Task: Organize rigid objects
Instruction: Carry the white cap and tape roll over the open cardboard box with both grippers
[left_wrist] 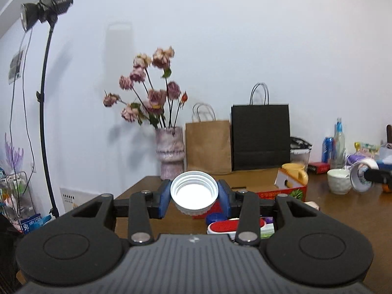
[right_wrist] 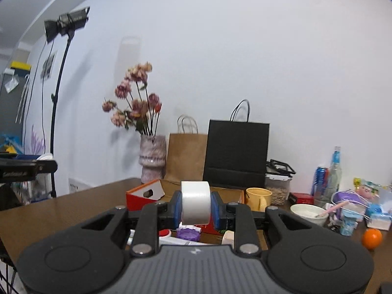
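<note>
My left gripper [left_wrist: 194, 194] is shut on a white threaded bottle cap [left_wrist: 194, 193], its hollow side facing the camera, held above the brown table [left_wrist: 343, 208]. My right gripper [right_wrist: 196, 205] is shut on a white roll of tape [right_wrist: 195, 202], pinched across its flat sides; the same roll [left_wrist: 362, 175] shows at the far right of the left wrist view. An open red cardboard box [right_wrist: 144, 194] lies just beyond the roll. Below the fingers lie a purple cap [right_wrist: 188, 234], a red cap [right_wrist: 164, 233] and a white tube. The left gripper's tip [right_wrist: 31, 167] pokes in at the left edge.
A vase of dried flowers [left_wrist: 169, 154], a brown paper bag [left_wrist: 208, 147] and a black bag [left_wrist: 260, 137] line the wall. A yellow mug [right_wrist: 258, 198], a white bowl [right_wrist: 308, 213], bottles, a can and an orange [right_wrist: 372, 238] crowd the right. A light stand [left_wrist: 45, 122] rises at left.
</note>
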The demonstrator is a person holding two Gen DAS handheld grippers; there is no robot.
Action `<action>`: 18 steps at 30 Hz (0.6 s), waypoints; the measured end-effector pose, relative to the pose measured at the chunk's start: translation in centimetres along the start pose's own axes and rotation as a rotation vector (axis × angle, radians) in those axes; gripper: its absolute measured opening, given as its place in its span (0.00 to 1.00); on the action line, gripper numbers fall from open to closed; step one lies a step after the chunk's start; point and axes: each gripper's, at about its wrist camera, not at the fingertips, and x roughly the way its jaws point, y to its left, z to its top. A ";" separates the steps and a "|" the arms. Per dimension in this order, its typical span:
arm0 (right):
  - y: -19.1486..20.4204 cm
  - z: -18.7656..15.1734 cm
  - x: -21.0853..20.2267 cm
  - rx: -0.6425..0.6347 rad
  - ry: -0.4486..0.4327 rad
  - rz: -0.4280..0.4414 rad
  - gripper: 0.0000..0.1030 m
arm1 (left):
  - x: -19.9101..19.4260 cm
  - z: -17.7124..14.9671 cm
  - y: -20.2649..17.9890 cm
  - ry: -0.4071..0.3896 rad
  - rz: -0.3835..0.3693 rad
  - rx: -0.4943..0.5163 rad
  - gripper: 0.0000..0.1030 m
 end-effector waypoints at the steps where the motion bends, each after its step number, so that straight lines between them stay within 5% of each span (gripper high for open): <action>1: 0.3 -0.5 -0.9 0.012 -0.009 -0.009 0.23 | -0.6 -0.2 -0.2 -0.008 0.001 -0.004 0.40; 9: 2.3 -3.0 -6.5 0.053 -0.053 -0.021 0.23 | -5.2 -1.0 -0.8 -0.023 0.002 -0.006 0.40; 18: 1.8 -2.0 -6.0 0.056 -0.075 -0.032 0.23 | -4.3 -0.7 -0.7 -0.041 0.011 0.002 0.39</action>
